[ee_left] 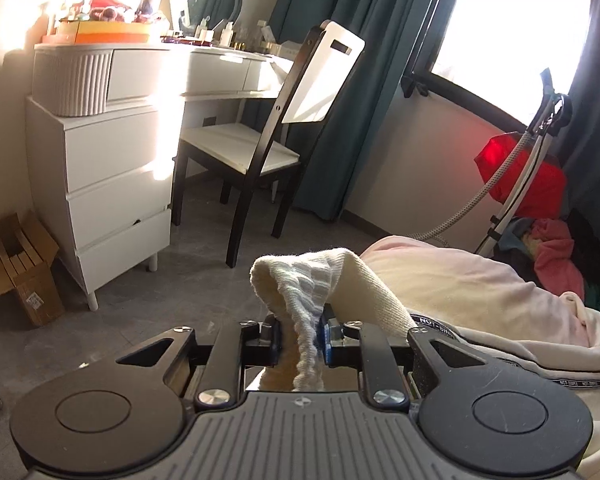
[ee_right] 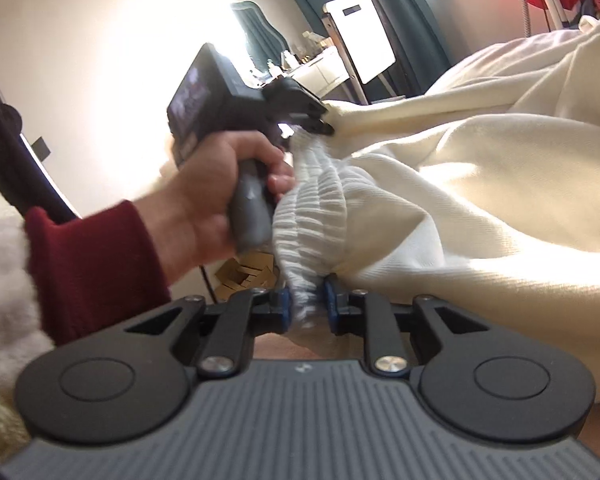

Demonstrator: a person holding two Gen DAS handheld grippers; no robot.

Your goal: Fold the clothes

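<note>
A cream garment (ee_right: 480,200) with a white ribbed elastic band (ee_right: 320,208) lies bunched over a bed. In the right wrist view the band runs down between my right gripper's (ee_right: 306,306) blue pads (ee_right: 283,304), which stand apart with thin gaps beside the cloth. A hand in a dark red sleeve (ee_right: 96,264) holds my left gripper (ee_right: 326,122), its tips at the garment's upper edge. The left wrist view has the ribbed band (ee_left: 304,300) rising in a hump between the left gripper's (ee_left: 300,340) parted pads (ee_left: 277,336), loosely filling the gap.
A white dresser (ee_left: 116,184) and vanity desk with bottles stand at the left, with a black-and-white chair (ee_left: 268,152) in front. A cardboard box (ee_left: 20,268) sits on the grey floor. At the right are a red bag (ee_left: 520,168), a steamer hose and piled coloured clothes (ee_left: 556,256). Teal curtains flank a bright window.
</note>
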